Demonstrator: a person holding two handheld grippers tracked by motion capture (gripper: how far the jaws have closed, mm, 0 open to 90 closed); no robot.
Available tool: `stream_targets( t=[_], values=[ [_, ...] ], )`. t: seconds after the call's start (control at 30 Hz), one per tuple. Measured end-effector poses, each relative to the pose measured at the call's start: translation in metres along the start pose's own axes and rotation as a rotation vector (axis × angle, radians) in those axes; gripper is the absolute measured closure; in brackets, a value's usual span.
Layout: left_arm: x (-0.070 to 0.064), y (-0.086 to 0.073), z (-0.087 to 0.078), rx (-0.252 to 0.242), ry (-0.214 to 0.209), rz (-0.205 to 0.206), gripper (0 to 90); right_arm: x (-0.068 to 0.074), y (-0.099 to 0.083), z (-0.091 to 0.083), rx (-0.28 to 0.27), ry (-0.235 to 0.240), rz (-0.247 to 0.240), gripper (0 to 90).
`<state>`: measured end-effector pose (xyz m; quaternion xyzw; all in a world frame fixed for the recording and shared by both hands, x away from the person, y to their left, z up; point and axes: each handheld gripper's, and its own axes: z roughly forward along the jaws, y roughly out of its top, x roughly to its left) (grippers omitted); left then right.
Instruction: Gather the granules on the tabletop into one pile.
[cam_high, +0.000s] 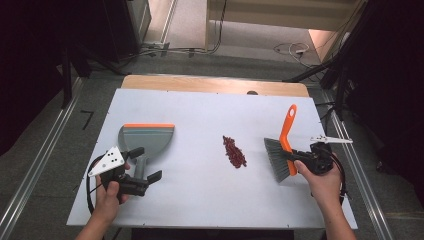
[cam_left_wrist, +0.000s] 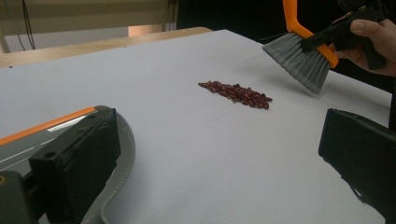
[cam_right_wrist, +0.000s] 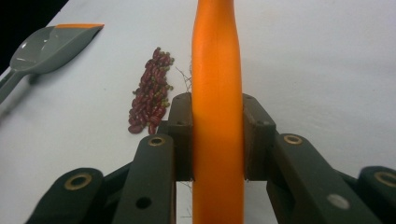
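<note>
With its jaws clamped on the orange plastic handle of the grey-bristled hand brush (cam_high: 283, 150), the right gripper (cam_high: 300, 157) tilts the bristles toward the dark red beans (cam_high: 234, 151) heaped mid-table, while the left gripper (cam_high: 145, 165), jaws wide, straddles the handle of the grey, orange-edged dustpan (cam_high: 146, 140) lying opposite to catch them.

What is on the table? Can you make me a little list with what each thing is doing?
beans: small red-brown pile lying mid-table
brush: grey bristles, orange handle, tilted, to the right of the beans
right gripper: shut on the brush handle
dustpan: grey with orange lip, lying flat to the left of the beans
left gripper: open, jaws either side of the dustpan handle
table: white top
</note>
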<state>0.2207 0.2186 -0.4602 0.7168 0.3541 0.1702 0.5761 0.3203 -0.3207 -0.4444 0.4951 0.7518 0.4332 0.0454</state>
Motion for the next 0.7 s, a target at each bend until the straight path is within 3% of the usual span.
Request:
stream_targets(
  t=[0.7],
  values=[
    [0.0002, -0.0007, 0.0016, 0.011, 0.004, -0.005, 0.0, -0.0051, -0.002, 0.0031, 0.019, 0.004, 0.008, 68.6]
  ],
)
